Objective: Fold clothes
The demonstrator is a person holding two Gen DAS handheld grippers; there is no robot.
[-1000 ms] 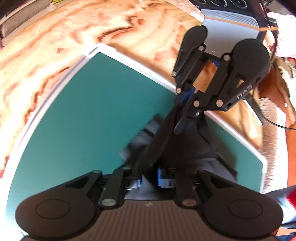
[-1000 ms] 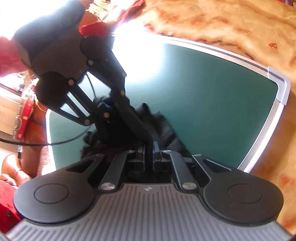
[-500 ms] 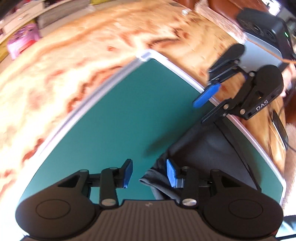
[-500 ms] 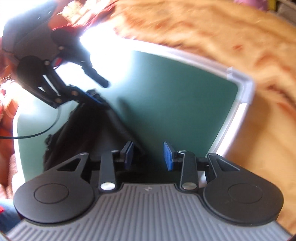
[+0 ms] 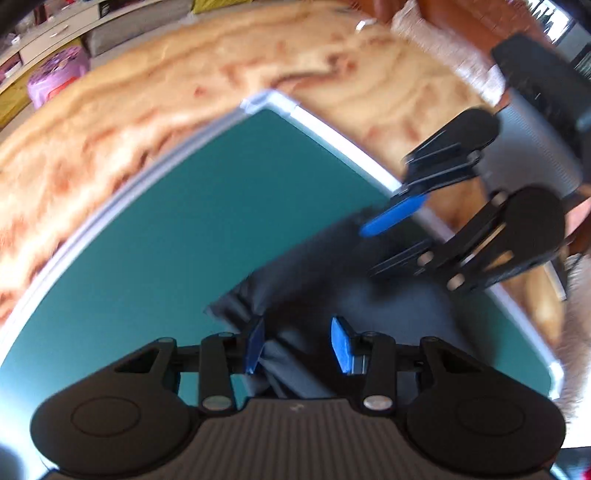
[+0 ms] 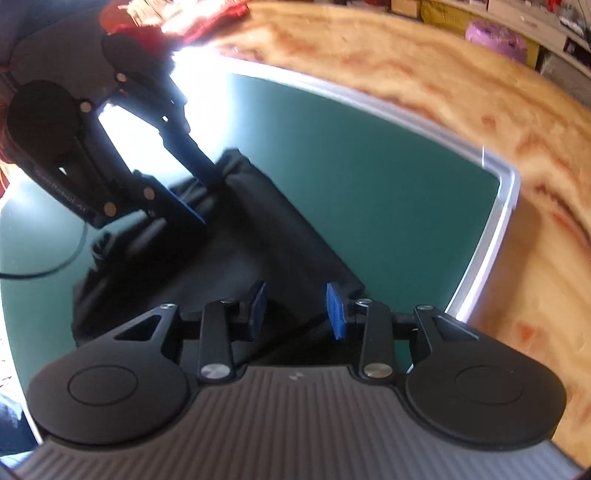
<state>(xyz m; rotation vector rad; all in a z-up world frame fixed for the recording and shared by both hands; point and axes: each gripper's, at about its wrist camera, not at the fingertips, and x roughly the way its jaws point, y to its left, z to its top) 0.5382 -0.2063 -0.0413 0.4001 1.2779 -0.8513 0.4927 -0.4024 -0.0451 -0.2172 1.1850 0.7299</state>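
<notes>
Left gripper: jaws apart, blue pads clear of each other; they opened within the last second and have held that width since. Dark cloth lies under and between them, not pinched.
Right gripper: jaws apart as well, opened within the last second and then steady. The cloth's edge runs beneath the gap, with neither pad pressing on it.
Left gripper from the right wrist view: upper left of frame, pointing down at the far end of the cloth, fingers spread, one blue pad edge showing.
Right gripper from the left wrist view: at right, blurred, one blue pad visible above the cloth's far corner; whether it touches the cloth I cannot tell.
Dark garment: lies on the green mat between the two grippers, a long folded strip with a straight edge facing the bare mat; a greyer inner layer shows at the left gripper's end.
Green mat: flat, with a pale grey border and a rounded corner; the garment sits toward its near side.
Counter: tan marbled surface with reddish veins, surrounding the mat.
Background: a purple stool past the counter edge, shelving behind it; red fabric in glare at the top of the right wrist view.
</notes>
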